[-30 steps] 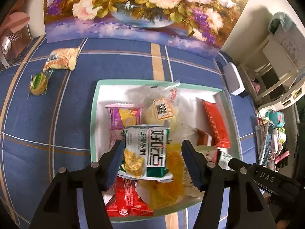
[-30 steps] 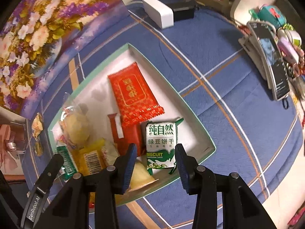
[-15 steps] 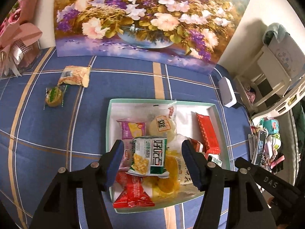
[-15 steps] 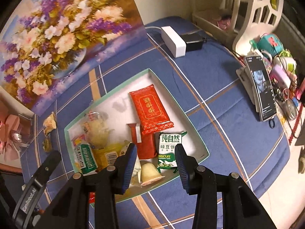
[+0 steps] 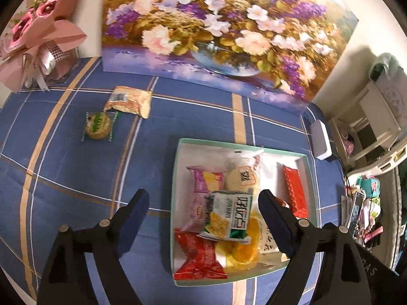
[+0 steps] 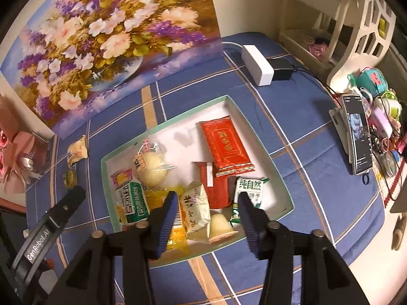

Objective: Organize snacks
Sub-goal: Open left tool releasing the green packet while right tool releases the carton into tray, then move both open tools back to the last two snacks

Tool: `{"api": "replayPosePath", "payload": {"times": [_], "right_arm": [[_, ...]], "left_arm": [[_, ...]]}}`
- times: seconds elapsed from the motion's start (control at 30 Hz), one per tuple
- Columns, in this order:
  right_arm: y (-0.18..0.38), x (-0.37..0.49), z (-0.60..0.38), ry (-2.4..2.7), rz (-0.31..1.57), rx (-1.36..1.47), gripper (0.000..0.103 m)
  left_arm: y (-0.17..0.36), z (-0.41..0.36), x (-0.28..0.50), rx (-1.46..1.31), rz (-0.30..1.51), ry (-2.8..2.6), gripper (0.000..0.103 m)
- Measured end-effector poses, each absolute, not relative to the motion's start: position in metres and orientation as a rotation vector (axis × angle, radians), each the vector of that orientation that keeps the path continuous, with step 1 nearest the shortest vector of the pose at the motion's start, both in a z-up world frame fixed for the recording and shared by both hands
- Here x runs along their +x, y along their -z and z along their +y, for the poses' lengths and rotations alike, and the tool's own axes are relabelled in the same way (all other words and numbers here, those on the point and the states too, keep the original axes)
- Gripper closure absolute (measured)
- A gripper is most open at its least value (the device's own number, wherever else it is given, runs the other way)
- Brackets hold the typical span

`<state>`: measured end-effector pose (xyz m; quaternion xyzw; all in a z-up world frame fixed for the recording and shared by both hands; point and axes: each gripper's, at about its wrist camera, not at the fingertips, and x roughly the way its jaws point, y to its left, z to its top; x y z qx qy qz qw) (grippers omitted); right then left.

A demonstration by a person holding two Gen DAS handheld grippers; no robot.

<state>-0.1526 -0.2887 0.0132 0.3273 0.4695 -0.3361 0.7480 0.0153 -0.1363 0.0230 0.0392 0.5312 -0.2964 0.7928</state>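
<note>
Both grippers lifted clear of tray (image 5: 178,178). Left gripper (image 5: 203,207) fingers just spread wide, empty; right gripper (image 6: 207,207) fingers parting, apparently empty. Green packet (image 5: 227,218) released; two snacks (image 5: 128,101) remain outside.

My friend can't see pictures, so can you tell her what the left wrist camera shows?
The left claw hangs open and empty above a shallow white box with a mint-green rim full of wrapped snacks, on a blue checked cloth. Two more snacks, a beige crinkly packet and a round green-wrapped cake, lie outside it, before a flower painting.
</note>
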Motion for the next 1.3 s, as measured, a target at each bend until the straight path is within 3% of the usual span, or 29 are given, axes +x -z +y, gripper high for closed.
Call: {"api": "replayPosePath", "payload": {"times": [0.07,0.13,0.23,0.43,0.5,1.3], "right_arm": [[-0.012,-0.152,-0.288,0.734,1.029,0.718,0.044],[-0.012,-0.152,-0.289,0.734,1.022,0.723,0.027],[-0.012,-0.152,-0.289,0.735,1.013,0.730,0.020],[-0.010,-0.150,-0.288,0.743,1.021,0.716,0.010],[-0.009,-0.149,-0.288,0.741,1.027,0.712,0.000],[-0.009,-0.132,-0.270,0.703,1.059,0.665,0.000]], "left_arm": [[-0.024,-0.131,0.020,0.083,1.133,0.612,0.015],[-0.024,-0.127,0.023,0.091,1.121,0.585,0.013],[-0.022,-0.121,0.027,0.102,1.105,0.546,0.004],[-0.018,-0.113,0.033,0.099,1.106,0.494,0.003],[-0.017,-0.112,0.033,0.102,1.104,0.482,0.003],[-0.017,-0.086,0.049,0.076,1.094,0.433,0.003]]}}
